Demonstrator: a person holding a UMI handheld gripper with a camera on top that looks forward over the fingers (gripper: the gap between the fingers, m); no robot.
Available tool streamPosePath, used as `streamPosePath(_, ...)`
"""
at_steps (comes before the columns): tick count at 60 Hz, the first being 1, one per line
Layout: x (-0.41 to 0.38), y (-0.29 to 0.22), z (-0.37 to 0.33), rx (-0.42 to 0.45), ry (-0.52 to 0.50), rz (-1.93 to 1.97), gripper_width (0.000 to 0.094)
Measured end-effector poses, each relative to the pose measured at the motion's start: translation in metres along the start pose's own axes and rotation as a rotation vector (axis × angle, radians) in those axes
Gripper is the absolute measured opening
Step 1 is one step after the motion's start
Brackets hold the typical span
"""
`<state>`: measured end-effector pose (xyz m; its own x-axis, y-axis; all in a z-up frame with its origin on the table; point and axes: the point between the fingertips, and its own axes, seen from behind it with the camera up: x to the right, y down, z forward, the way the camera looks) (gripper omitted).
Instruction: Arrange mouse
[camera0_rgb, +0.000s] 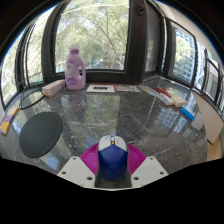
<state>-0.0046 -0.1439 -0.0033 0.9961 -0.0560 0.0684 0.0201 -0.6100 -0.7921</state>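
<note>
The tool (111, 168) reaches forward over the desk (120, 120), its two white fingers (76, 170) angled inward, with the magenta pads (92, 155) on their inner faces showing. Between those pads sits a computer mouse (111, 157), blue at the rear and pale or white toward its front. The pads lie close against its sides, but I cannot tell whether both truly press on it or whether it simply rests on the desk between them.

The desk has a dark, glossy, marbled top that mirrors the windows. Just ahead and to the left of the fingers lies a round dark mouse pad (40, 132), well apart from the mouse. Farther off, near the back edge, stands a pink bottle (75, 68) with a white cap, upright, and beside it to the left lies a tan box-like thing (53, 88). A flat white item (101, 88), perhaps a paper or a thin booklet, lies just right of the bottle. On the right side of the desk there is a loose cluster of papers and small objects (172, 98), too small to name, one of them blue.

Beyond the desk a curved bank of windows (100, 30) looks out on green trees.
</note>
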Motion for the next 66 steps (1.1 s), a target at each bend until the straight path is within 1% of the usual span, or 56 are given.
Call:
streamPosePath(2,0.001,-0.009,-0.005,0.009,0.016,0.017,0.0354)
streamPosePath(9,0.030,-0.072,-0.031,0.110,0.137,0.094,0.0353)
streamPosePath(16,0.047,-0.169,-0.075,0.278,0.202,0.177,0.0352)
streamPosePath(21,0.031,-0.240,-0.112,0.410,0.197,0.186,0.0352)
streamPosePath(23,0.016,-0.255,-0.119,0.448,0.178,0.180,0.0350)
streamPosePath(27,-0.027,-0.279,-0.128,0.491,0.123,0.167,0.0351)
streamPosePath(29,-0.049,-0.284,-0.124,0.490,0.086,0.161,0.0351)
streamPosePath(33,-0.098,-0.265,-0.100,0.440,0.010,0.146,0.0351)
streamPosePath(36,-0.143,-0.227,-0.074,0.380,-0.033,0.132,0.0351)
streamPosePath(37,-0.150,-0.222,-0.068,0.343,-0.047,0.127,0.0350)
streamPosePath(41,-0.189,-0.169,-0.032,0.207,-0.099,0.115,0.0353)
streamPosePath(43,-0.208,-0.128,-0.009,0.161,-0.117,0.107,0.0354)
streamPosePath(46,-0.229,-0.105,0.001,0.075,-0.124,0.082,0.0366)
streamPosePath(50,-0.246,-0.067,0.018,0.015,-0.136,0.052,0.0393)
streamPosePath(56,-0.259,-0.040,0.026,-0.046,-0.153,0.048,0.0453)
streamPosePath(59,-0.263,-0.032,0.026,-0.056,-0.153,0.049,0.0495)
streamPosePath(61,-0.262,-0.034,0.025,-0.045,-0.144,0.042,0.0524)
streamPosePath(62,-0.260,-0.036,0.024,-0.048,-0.139,0.037,0.0557)
streamPosePath(64,-0.256,-0.037,0.021,-0.045,-0.118,0.030,0.0661)
streamPosePath(66,-0.255,-0.039,0.016,-0.043,-0.107,0.025,0.0787)
